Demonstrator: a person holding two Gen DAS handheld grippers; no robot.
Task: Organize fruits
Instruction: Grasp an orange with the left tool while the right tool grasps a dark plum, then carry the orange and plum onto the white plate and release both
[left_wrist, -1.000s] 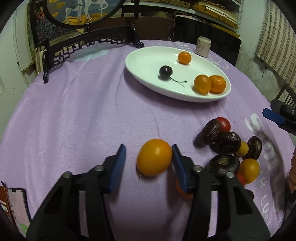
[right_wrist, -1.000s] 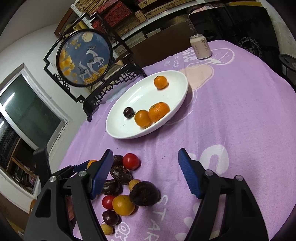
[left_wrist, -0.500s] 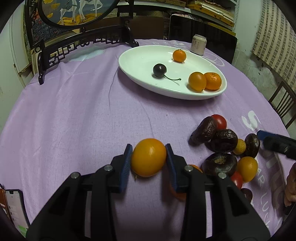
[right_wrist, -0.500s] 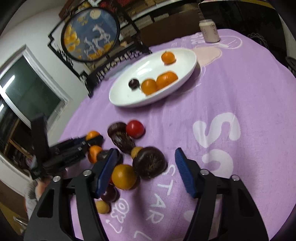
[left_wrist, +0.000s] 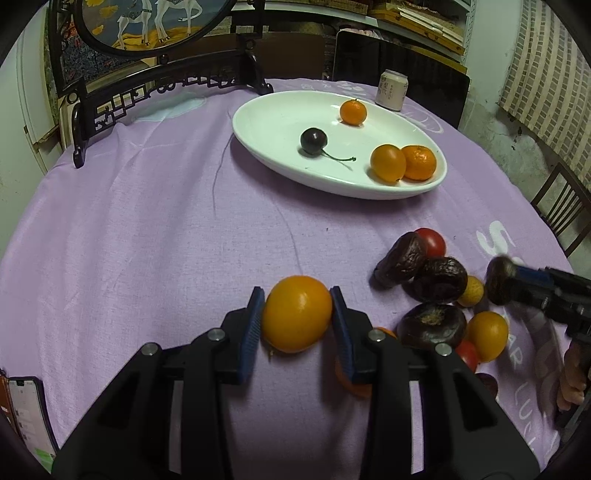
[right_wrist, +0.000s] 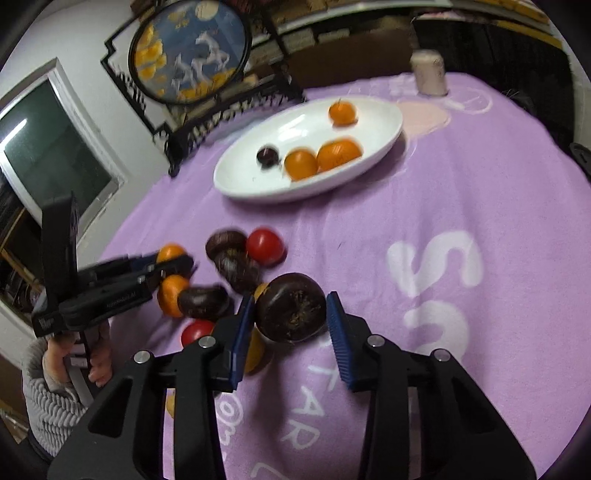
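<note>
My left gripper (left_wrist: 297, 308) is shut on a yellow-orange fruit (left_wrist: 297, 314) that rests on the purple cloth. My right gripper (right_wrist: 290, 314) has its jaws closing around a dark wrinkled passion fruit (right_wrist: 291, 312), and both blue pads touch its sides. This fruit is at the near edge of the fruit pile (right_wrist: 229, 266), a mix of dark, red and orange fruits. The pile (left_wrist: 439, 284) is at the right of the left wrist view, where the right gripper (left_wrist: 513, 277) shows blurred. Farther back, the white oval plate (left_wrist: 273, 122) holds two mandarins, one orange fruit and a dark cherry (left_wrist: 313, 141).
A drink can (left_wrist: 392, 90) stands behind the plate. A round painted screen on a black carved stand (left_wrist: 162, 85) lines the far left edge. A phone (left_wrist: 26, 417) lies at the near left. A chair (left_wrist: 561, 206) stands off the table's right. A hand (right_wrist: 96, 354) holds the left gripper.
The left jaws have closed onto the yellow-orange fruit. The right gripper has come forward and down to the pile, and its jaws have narrowed around the dark passion fruit.
</note>
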